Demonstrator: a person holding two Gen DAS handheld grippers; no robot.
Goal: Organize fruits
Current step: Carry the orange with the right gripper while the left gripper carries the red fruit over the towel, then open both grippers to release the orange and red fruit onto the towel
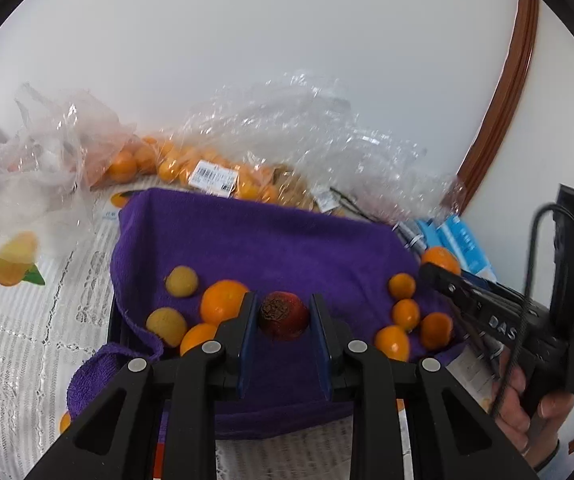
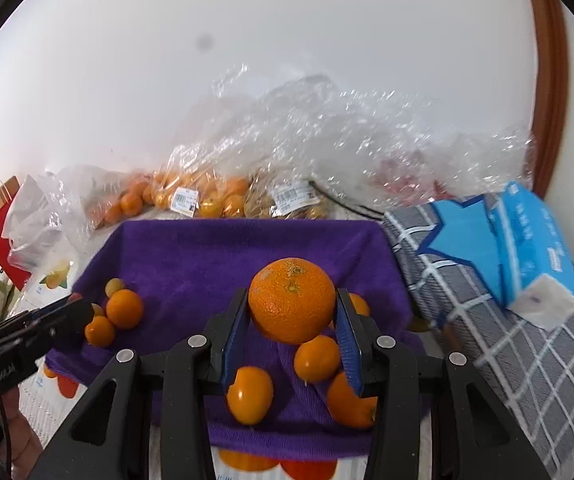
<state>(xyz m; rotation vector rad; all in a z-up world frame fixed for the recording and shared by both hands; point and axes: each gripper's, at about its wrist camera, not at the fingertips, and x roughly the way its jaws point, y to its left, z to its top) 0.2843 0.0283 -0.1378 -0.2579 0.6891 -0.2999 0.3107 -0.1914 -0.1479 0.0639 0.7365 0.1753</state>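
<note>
Above the purple towel (image 2: 191,256), the right gripper (image 2: 292,320) holds a big orange (image 2: 292,300); the left gripper (image 1: 283,316) clamps a dark red fruit (image 1: 283,314), small oranges (image 2: 317,358) directly below.

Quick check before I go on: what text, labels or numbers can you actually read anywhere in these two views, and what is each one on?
"DAS": on the black body of the right gripper, left wrist view; further letters are cut off.
Lettering on the left gripper body, right wrist view: too blurred to read.
Price stickers on the fruit bags: barcodes and print too small to read.
Blue tissue pack: print too blurred to read.
</note>
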